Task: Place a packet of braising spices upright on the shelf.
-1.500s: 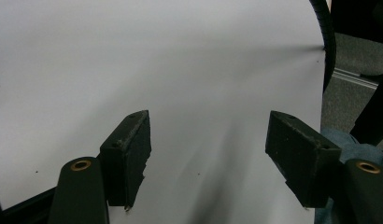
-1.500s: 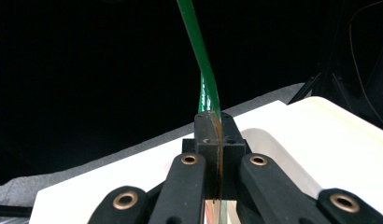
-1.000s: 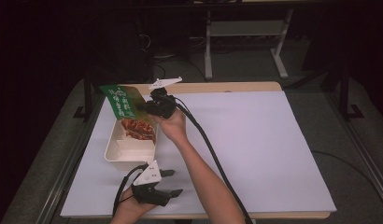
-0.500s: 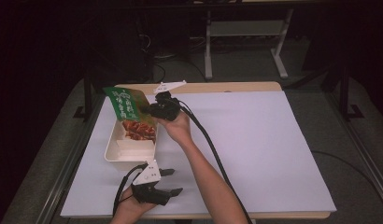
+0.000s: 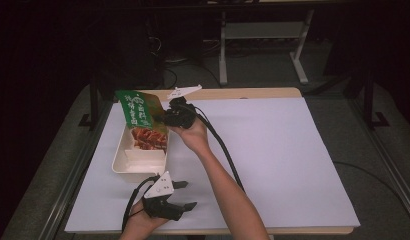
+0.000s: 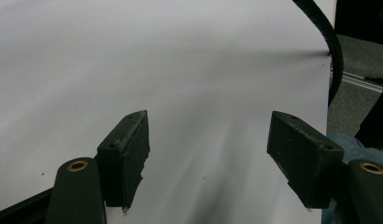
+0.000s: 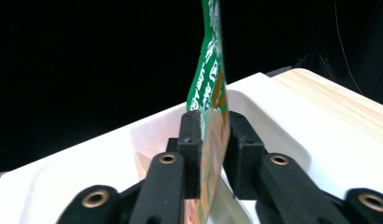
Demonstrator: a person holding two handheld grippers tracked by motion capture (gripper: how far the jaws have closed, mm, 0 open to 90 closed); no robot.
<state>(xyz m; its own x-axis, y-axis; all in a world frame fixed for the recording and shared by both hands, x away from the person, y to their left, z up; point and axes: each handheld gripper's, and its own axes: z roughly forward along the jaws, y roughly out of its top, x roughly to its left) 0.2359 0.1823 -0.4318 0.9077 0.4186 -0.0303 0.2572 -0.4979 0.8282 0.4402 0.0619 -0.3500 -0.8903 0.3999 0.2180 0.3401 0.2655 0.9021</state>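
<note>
- Green foil snack packet (image 5: 137, 111) upright over the white plastic tray (image 5: 124, 164), left on the white surface (image 5: 283, 150).
- Right tool (image 7: 213, 126) just opening, pads slack around the packet's edge.
- Left tool (image 6: 208, 140) spread wide, empty.
- Likely light, floppy and slick: best pinched at a flat sealed edge.

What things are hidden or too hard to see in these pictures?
- High view: the words on the green packet are too small to read.
- High view: the packet covers the far end of the white tray.
- Right gripper view: the right tongs block the packet's lower part; darkness hides the background.
</note>
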